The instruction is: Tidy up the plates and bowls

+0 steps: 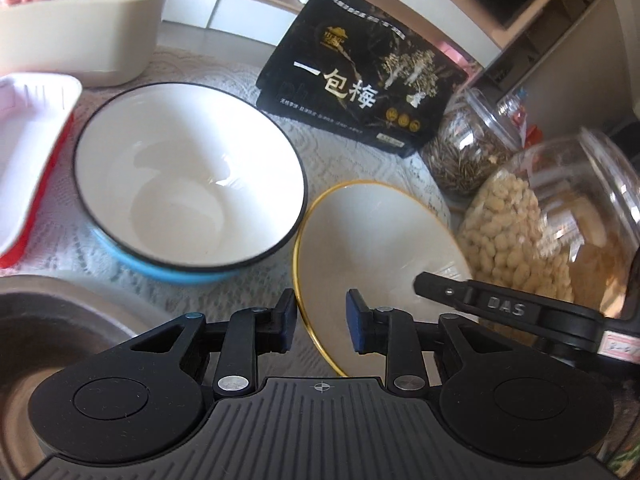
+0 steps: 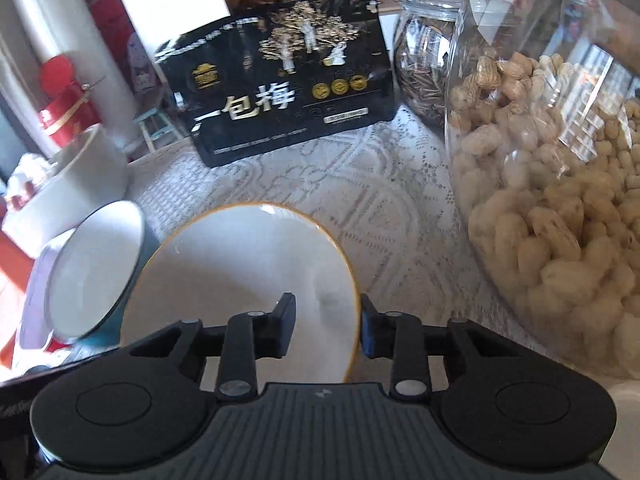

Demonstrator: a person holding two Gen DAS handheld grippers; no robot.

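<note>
Left tongs (image 1: 320, 322) straddle the near rim of a gold-rimmed white bowl (image 1: 380, 236) on a lace-covered tabletop (image 1: 352, 160), pads not visibly pressing it. Touching it, a black-rimmed blue bowl (image 1: 188, 184) sits toward the tabletop's left. The right tongs (image 1: 424, 282) reach the gold-rimmed bowl's far side. A black box (image 1: 360, 68) and two glass jars (image 1: 568, 216) stand behind.
</note>
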